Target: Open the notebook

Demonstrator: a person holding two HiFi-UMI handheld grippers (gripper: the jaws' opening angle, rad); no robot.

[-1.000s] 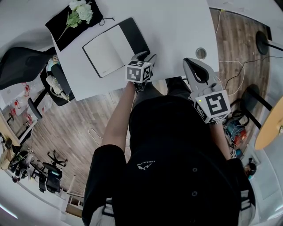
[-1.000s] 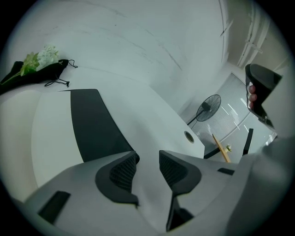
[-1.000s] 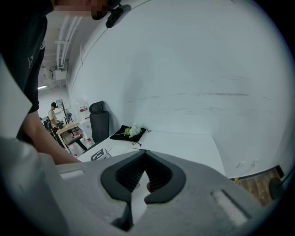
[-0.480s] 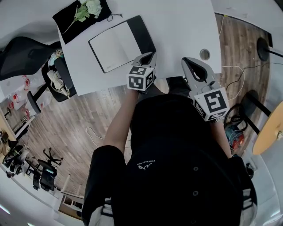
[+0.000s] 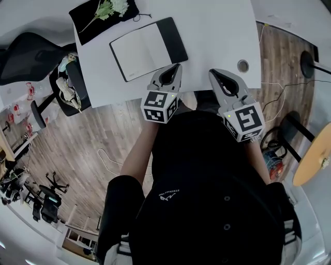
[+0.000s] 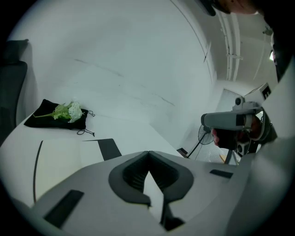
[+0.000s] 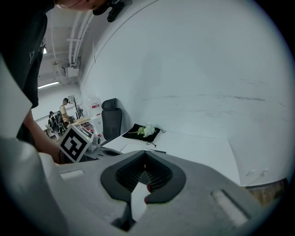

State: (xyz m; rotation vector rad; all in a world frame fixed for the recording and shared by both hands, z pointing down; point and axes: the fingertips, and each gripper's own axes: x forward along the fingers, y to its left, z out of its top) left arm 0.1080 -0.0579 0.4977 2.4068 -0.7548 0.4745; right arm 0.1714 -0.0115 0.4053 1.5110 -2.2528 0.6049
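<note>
The notebook lies open on the white table, a blank white page on its left and the black cover on its right. My left gripper hovers at the table's near edge, just short of the notebook's near corner, shut and holding nothing. In the left gripper view the white page and black cover lie beyond the shut left gripper. My right gripper is level with it further right, also shut and empty, and its jaws meet in the right gripper view.
A black pouch with a white-and-green flower lies at the table's far left corner, behind the notebook. A round cable hole sits near the right edge. A black office chair stands left of the table, over wooden floor.
Both grippers have drawn back toward the person and the table's near edge, the left one away from the notebook. The notebook stays open and has not moved on the table.
</note>
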